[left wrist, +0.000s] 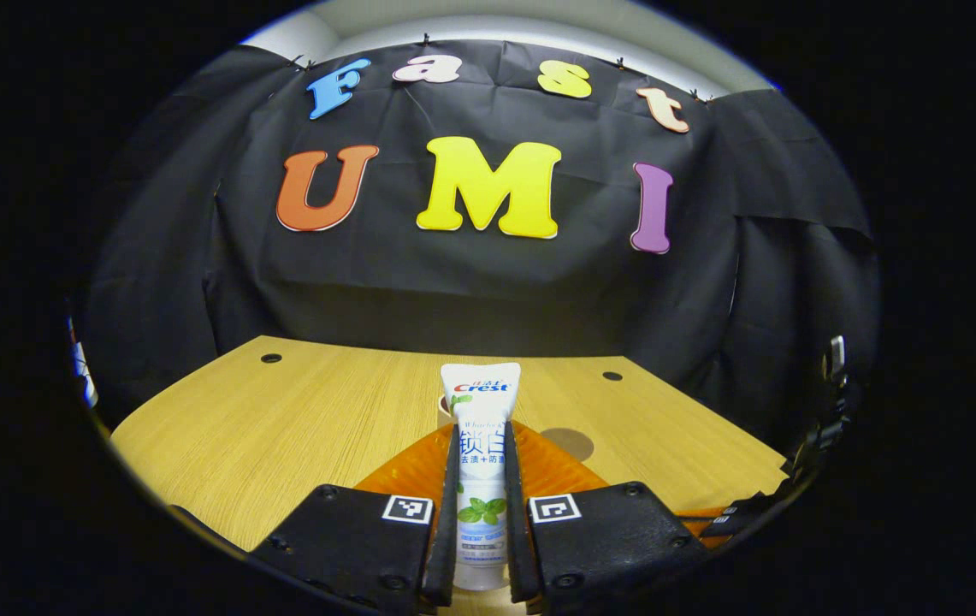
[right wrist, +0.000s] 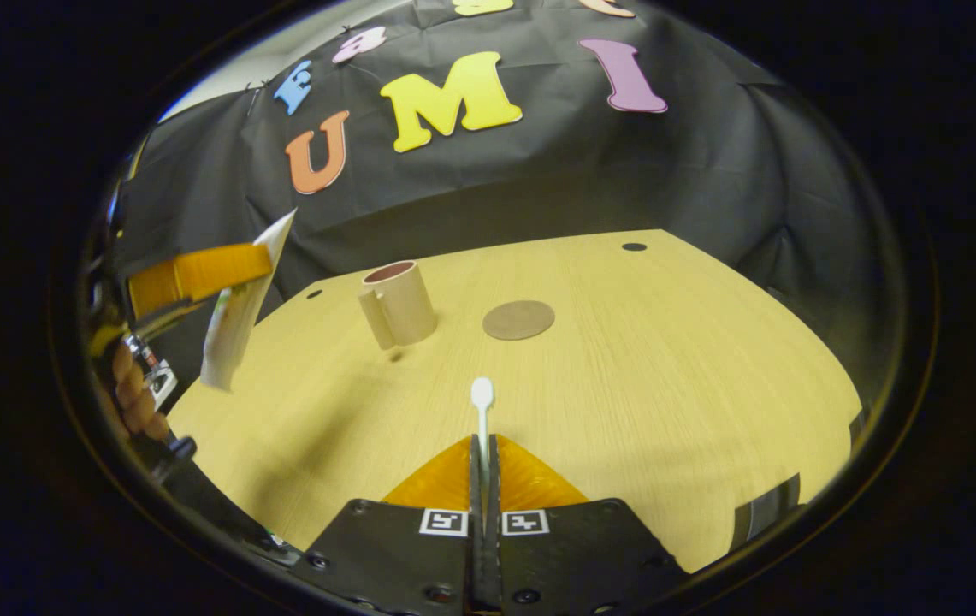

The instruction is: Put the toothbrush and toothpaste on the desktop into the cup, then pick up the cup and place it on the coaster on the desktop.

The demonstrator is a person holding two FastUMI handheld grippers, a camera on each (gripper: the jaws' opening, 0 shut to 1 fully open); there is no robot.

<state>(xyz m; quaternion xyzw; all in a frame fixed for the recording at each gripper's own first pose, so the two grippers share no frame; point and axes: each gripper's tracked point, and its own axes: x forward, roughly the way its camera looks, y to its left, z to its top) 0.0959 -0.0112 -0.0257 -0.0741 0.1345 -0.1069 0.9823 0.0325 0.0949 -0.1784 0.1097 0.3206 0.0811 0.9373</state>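
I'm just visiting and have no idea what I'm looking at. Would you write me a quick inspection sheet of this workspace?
Surface: wooden desktop, with small dark holes near the back.
Job's things: toothpaste and toothbrush both held; cup upright, coaster bare beside it.
Clutter: nothing seen.
Grippers: left hand-held gripper shut on the toothpaste; right hand-held gripper shut on the toothbrush.
Cables: nothing seen.
Surroundings: black cloth wall.

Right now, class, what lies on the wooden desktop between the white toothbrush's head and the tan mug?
Nothing: in the right gripper view, the stretch of wooden desktop between the white toothbrush and the tan mug is bare.
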